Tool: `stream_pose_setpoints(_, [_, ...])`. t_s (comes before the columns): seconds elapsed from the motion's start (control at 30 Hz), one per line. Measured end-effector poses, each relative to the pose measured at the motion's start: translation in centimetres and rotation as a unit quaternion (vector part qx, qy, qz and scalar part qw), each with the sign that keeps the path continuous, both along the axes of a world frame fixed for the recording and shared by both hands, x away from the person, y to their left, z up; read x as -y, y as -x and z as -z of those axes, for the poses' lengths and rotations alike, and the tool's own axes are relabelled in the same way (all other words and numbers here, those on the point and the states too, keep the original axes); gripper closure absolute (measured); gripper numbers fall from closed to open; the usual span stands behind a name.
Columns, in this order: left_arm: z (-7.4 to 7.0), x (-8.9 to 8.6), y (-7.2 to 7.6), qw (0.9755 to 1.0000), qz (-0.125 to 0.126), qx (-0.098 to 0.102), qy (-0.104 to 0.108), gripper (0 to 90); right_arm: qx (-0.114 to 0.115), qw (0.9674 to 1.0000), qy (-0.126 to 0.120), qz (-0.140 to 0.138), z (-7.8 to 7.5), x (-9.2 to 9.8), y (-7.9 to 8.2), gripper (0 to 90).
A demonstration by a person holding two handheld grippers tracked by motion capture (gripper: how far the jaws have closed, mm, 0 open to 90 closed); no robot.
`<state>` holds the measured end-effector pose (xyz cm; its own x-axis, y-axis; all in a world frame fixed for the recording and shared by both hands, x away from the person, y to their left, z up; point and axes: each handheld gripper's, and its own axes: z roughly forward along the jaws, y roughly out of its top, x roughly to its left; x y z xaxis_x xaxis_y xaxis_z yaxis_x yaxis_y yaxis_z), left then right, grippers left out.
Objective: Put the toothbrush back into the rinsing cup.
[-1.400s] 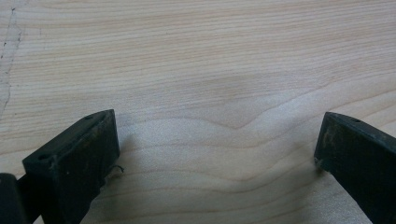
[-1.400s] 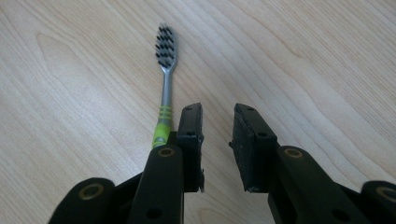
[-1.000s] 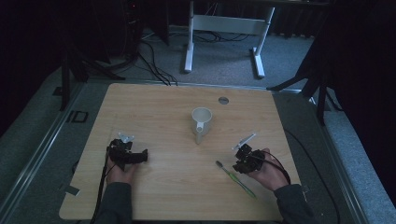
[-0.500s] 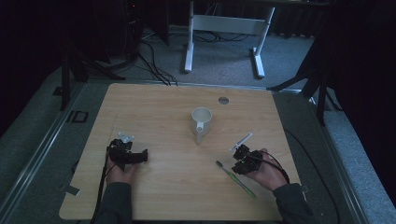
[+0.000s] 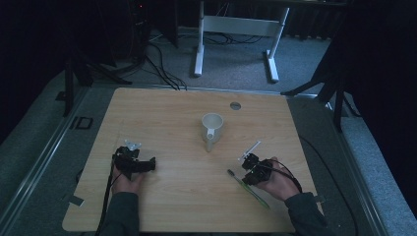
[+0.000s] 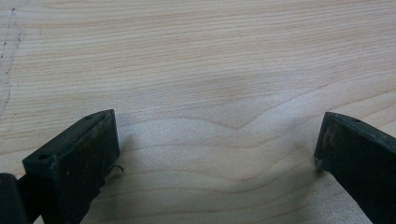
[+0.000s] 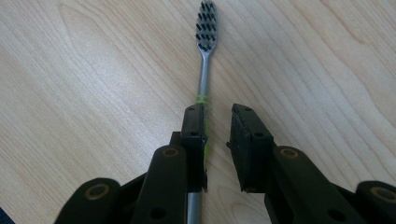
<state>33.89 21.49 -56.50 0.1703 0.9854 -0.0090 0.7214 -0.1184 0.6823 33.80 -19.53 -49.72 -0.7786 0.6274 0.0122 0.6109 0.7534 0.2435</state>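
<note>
A toothbrush (image 7: 204, 70) with a grey neck, green handle and dark bristles lies flat on the wooden table (image 5: 162, 113), to the front right (image 5: 251, 191). My right gripper (image 7: 217, 112) is low over its handle, and its jaws have just been closing to a narrow gap. The handle runs along and partly under one jaw, while the other pad stands clear of it. My right gripper (image 5: 250, 169) sits at the brush's near-middle. My left gripper (image 5: 142, 164) rests at the front left, its jaws (image 6: 217, 149) wide open over bare wood.
A white mug (image 5: 212, 125) stands mid-table, its handle toward me. A small metal disc (image 5: 235, 105) is set in the tabletop behind it. Beyond the far edge stand a white frame's legs (image 5: 199, 54) and floor cables (image 5: 157, 64).
My right gripper has edged slightly left and nearer to the toothbrush. The left gripper, mug and toothbrush have not moved.
</note>
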Motion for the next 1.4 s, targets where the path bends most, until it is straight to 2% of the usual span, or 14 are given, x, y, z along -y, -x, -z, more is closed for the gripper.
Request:
stream_pose_setpoints(0.47, [0.0,0.0,0.0,1.0000,0.000,0.000,0.000,0.1,-0.023,0.9996,0.018,-0.003,0.6,-0.5,0.2,74.9])
stream_pose_setpoints(0.8, [0.0,0.0,0.0,1.0000,0.000,0.000,0.000,0.1,-0.047,0.9980,0.042,-0.009,1.2,-0.8,0.2,74.1])
stream_pose_setpoints(1.4, [0.0,0.0,0.0,1.0000,0.000,0.000,0.000,0.1,-0.062,0.9961,0.061,-0.017,1.9,-0.9,-0.2,74.7])
